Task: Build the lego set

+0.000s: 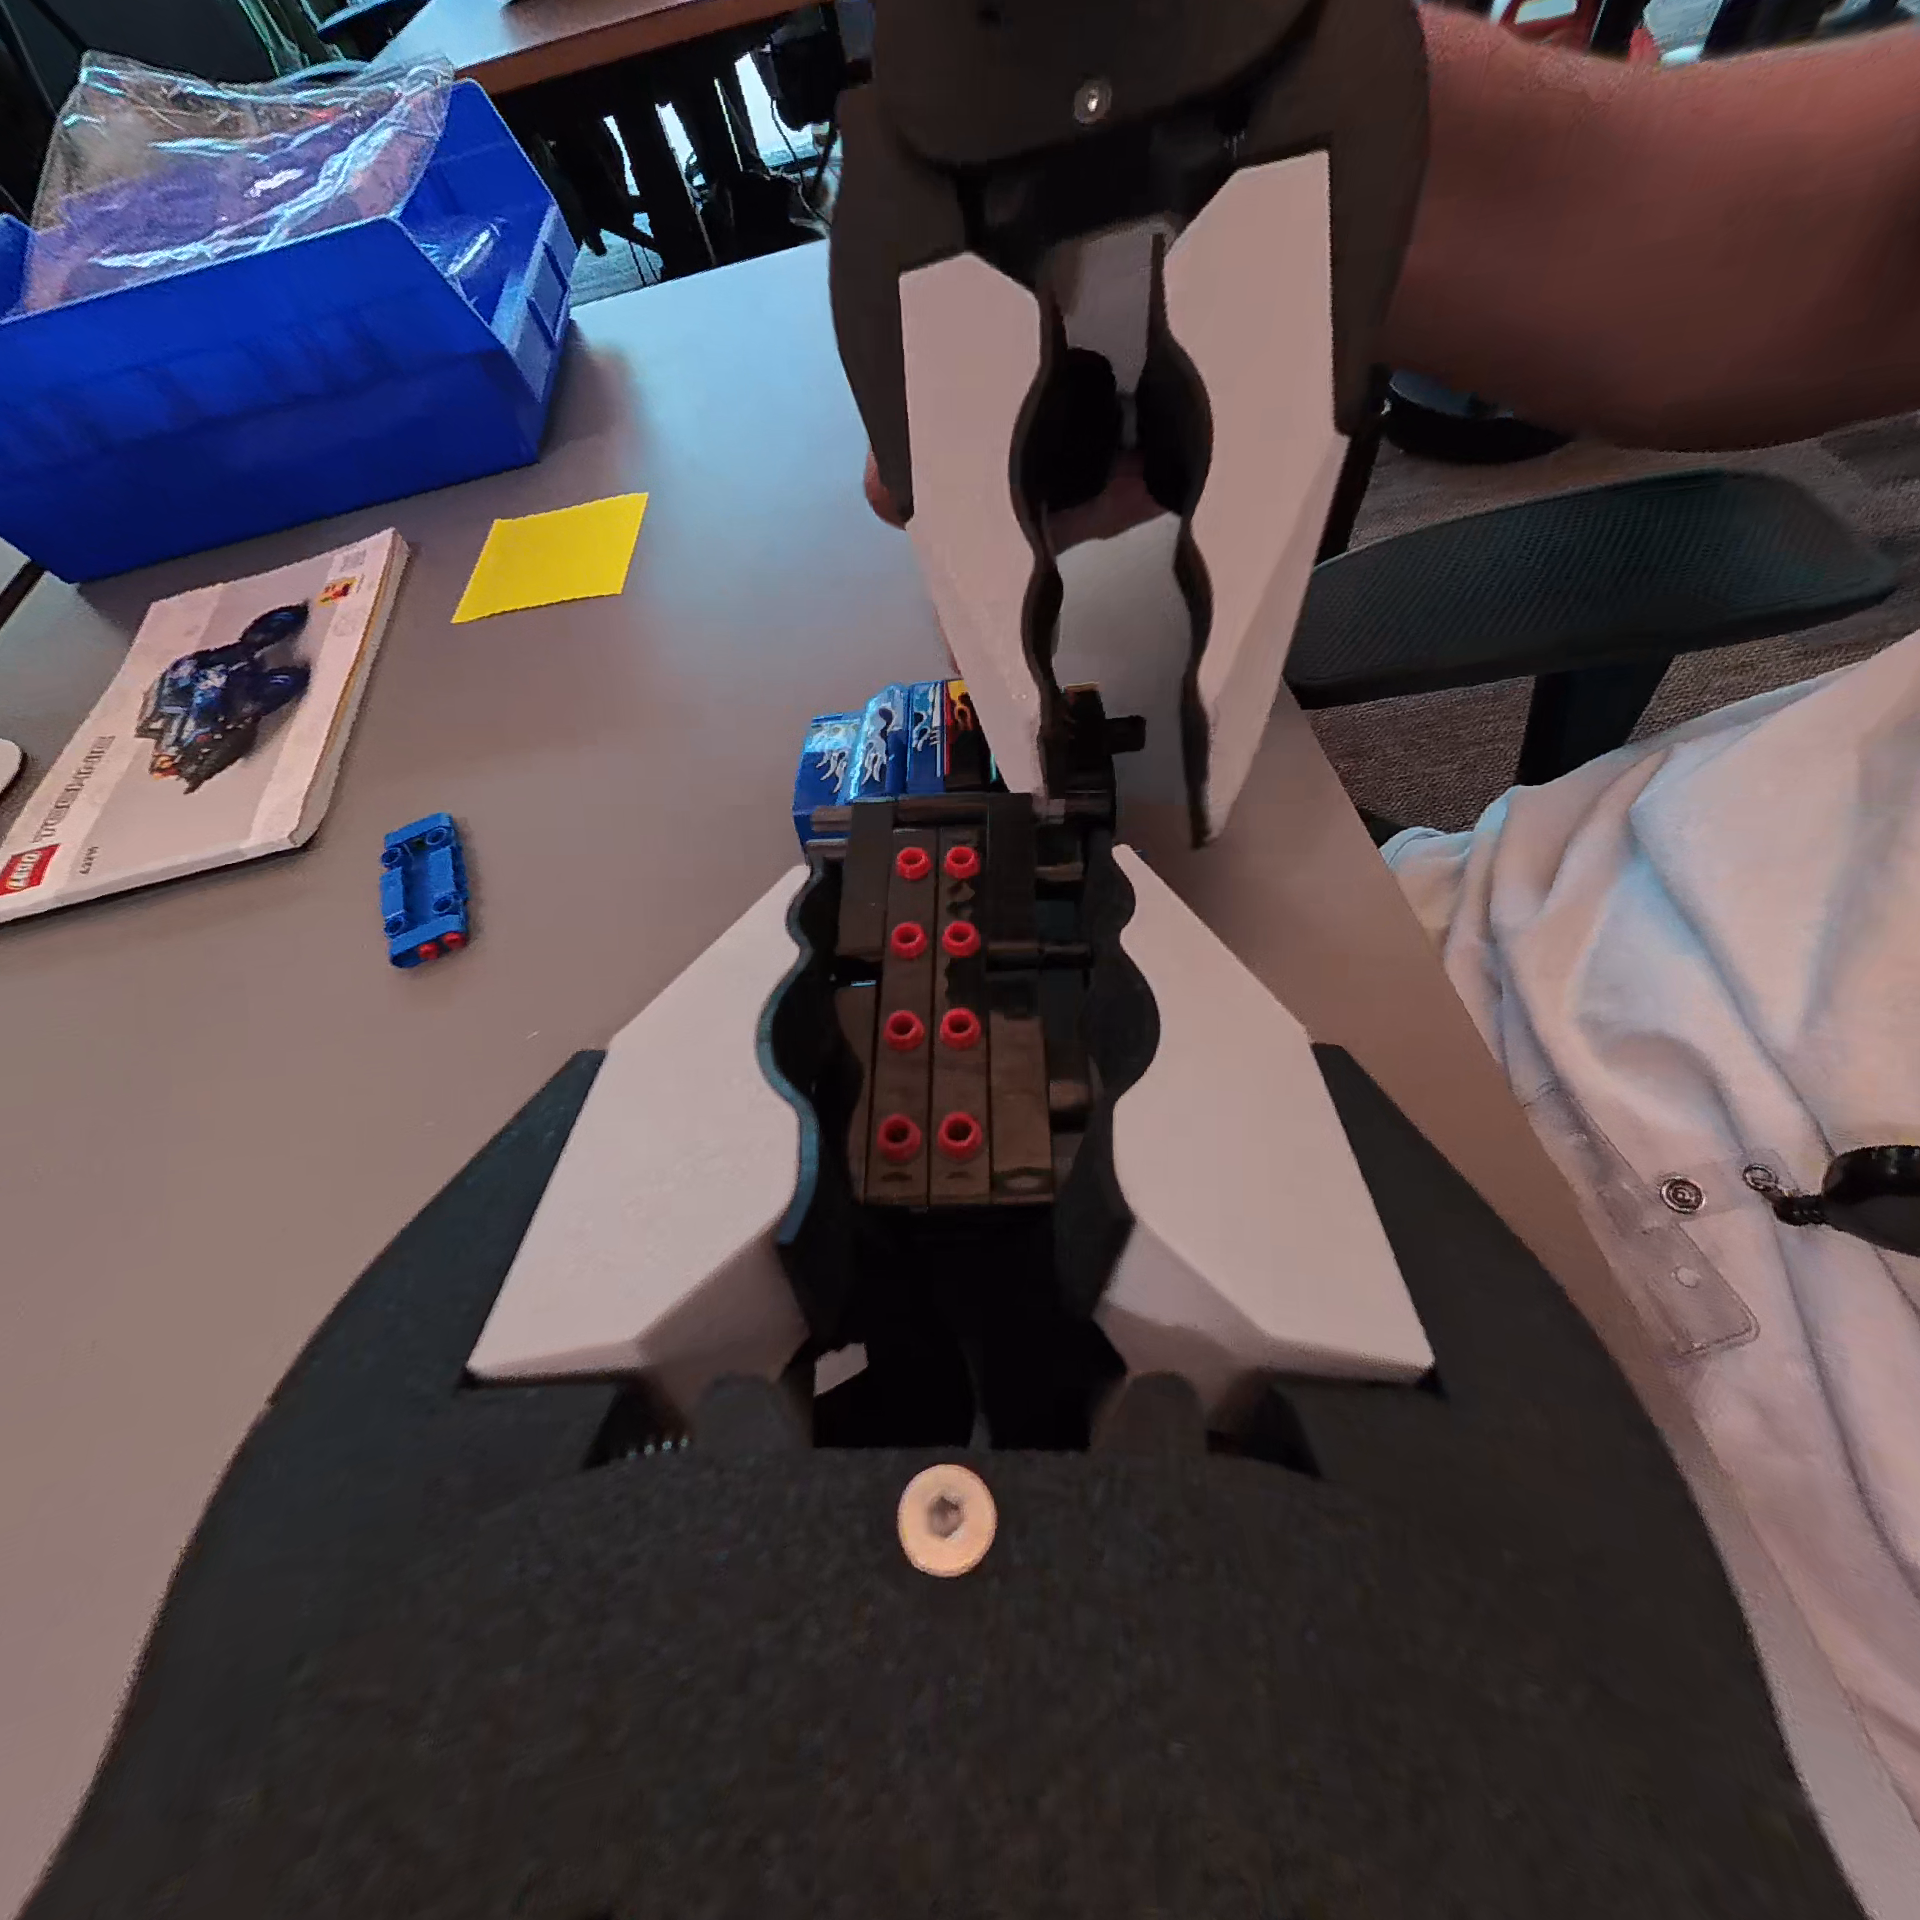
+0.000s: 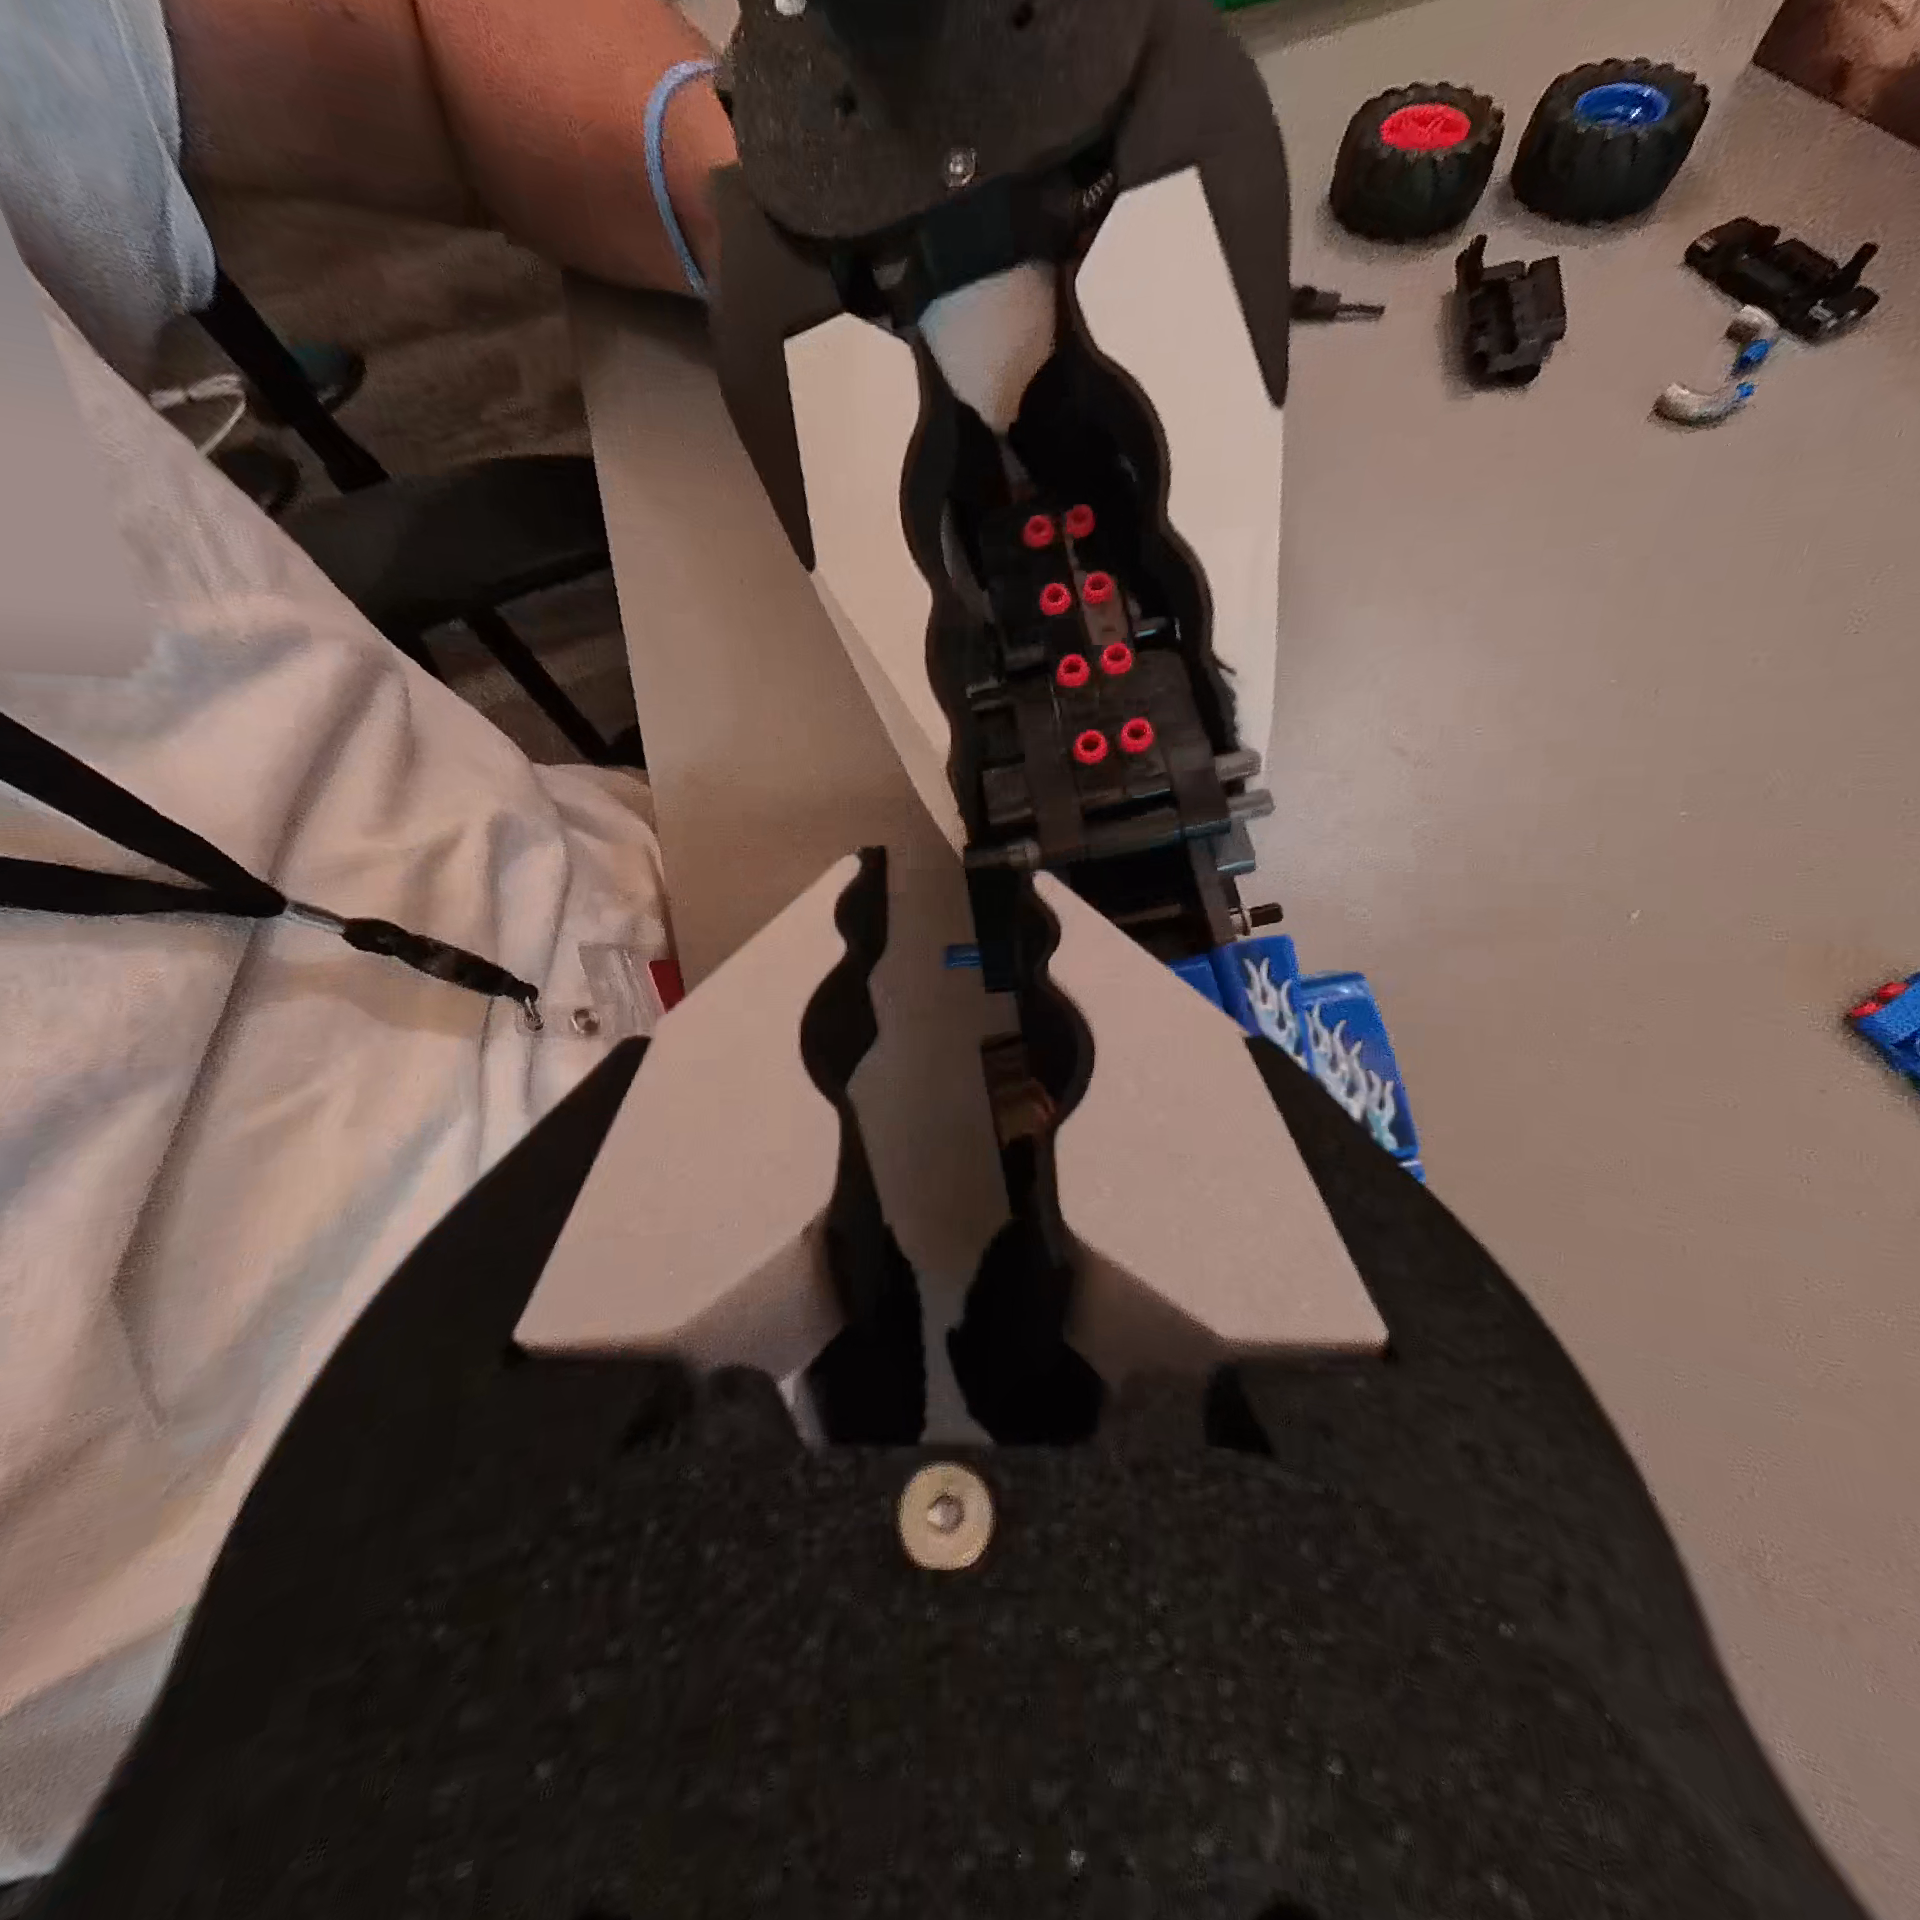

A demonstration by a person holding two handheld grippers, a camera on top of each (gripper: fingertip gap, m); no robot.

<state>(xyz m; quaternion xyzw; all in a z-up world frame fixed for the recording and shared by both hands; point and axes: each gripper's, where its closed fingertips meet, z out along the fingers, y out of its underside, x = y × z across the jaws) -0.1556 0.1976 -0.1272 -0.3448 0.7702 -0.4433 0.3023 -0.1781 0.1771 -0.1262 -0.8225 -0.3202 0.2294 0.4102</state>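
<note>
We see the left claw [image 1: 961, 873] clamped on a black brick chassis [image 1: 951, 1029] (red studs on top) above the grey table [image 1: 623, 935]. The right claw [image 2: 951, 883] stands partly open, one finger [image 2: 1101, 997] touching the chassis end by the blue flame-printed panels [image 2: 1320, 1029]. Two wheels [image 2: 1517, 156] lie well apart.

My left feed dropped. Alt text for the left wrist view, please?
The left gripper is shut on a black chassis with red pins, while the right gripper, jaws apart, reaches its far end. A blue brick, booklet and blue bin sit left on the table.
</note>
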